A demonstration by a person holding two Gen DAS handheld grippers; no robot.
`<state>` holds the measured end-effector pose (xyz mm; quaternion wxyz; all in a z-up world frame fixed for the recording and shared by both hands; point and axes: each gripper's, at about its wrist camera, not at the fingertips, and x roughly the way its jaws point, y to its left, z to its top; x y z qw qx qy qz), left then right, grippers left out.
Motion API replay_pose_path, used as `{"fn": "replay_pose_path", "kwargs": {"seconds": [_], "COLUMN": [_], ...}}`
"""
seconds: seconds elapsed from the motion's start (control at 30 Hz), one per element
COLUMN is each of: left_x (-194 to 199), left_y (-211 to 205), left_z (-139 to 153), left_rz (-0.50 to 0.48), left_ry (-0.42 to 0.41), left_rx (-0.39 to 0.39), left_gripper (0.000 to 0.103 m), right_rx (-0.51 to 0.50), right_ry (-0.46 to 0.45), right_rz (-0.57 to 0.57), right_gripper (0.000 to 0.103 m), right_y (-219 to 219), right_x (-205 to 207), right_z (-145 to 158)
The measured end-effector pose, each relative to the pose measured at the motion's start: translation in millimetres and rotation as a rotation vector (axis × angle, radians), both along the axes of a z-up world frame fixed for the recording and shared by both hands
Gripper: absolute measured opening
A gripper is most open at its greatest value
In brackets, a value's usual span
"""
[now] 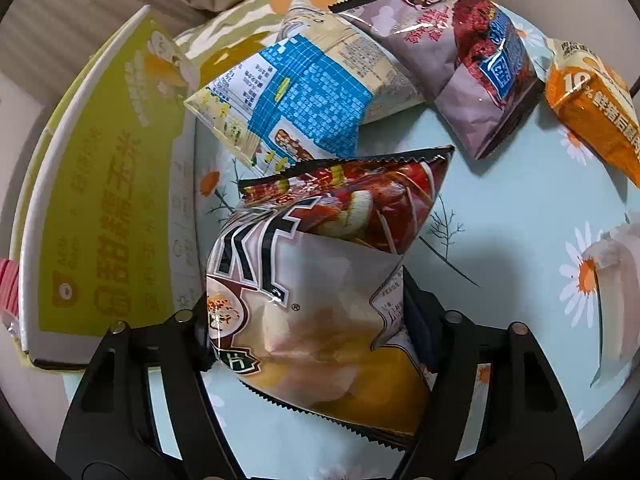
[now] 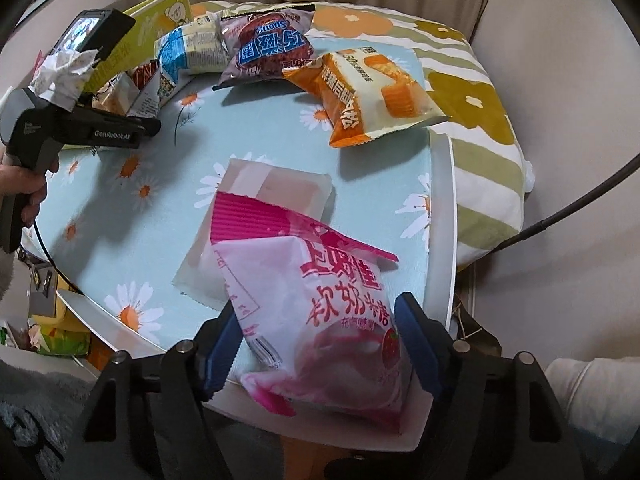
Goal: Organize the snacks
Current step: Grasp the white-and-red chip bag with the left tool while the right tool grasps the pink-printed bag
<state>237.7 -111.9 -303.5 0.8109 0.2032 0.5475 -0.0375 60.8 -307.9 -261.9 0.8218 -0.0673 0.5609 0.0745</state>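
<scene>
The left tongs [image 1: 316, 344] clamp a red-and-white chip bag [image 1: 320, 280] and the right tongs [image 2: 320, 344] clamp a pink candy bag [image 2: 320, 320], both packets resting on the tabletop [image 2: 260, 140]. This looks like the grasping step; the next move calls for lifting each clear. A pale flat packet [image 2: 260, 216] lies partly under the pink one and may drag. Beyond sit blue [image 1: 296, 96], purple [image 1: 460, 64] and orange [image 2: 372, 92] packets; a yellow box [image 1: 104, 200] stands left.
</scene>
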Motion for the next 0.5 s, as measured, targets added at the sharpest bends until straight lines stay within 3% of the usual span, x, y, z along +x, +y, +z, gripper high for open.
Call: {"fn": "replay_pose_path", "kwargs": {"seconds": [0.5], "left_x": [-25.0], "left_y": [6.3], "left_z": [17.8], "left_rz": [-0.024], "left_ry": [0.013], "left_rx": [-0.086], "left_gripper": [0.062], "right_rx": [0.159], "right_ry": [0.004], "right_rz": [-0.033], "right_gripper": [0.046], "right_y": [-15.1], "right_x": [0.0], "right_z": [7.7]}}
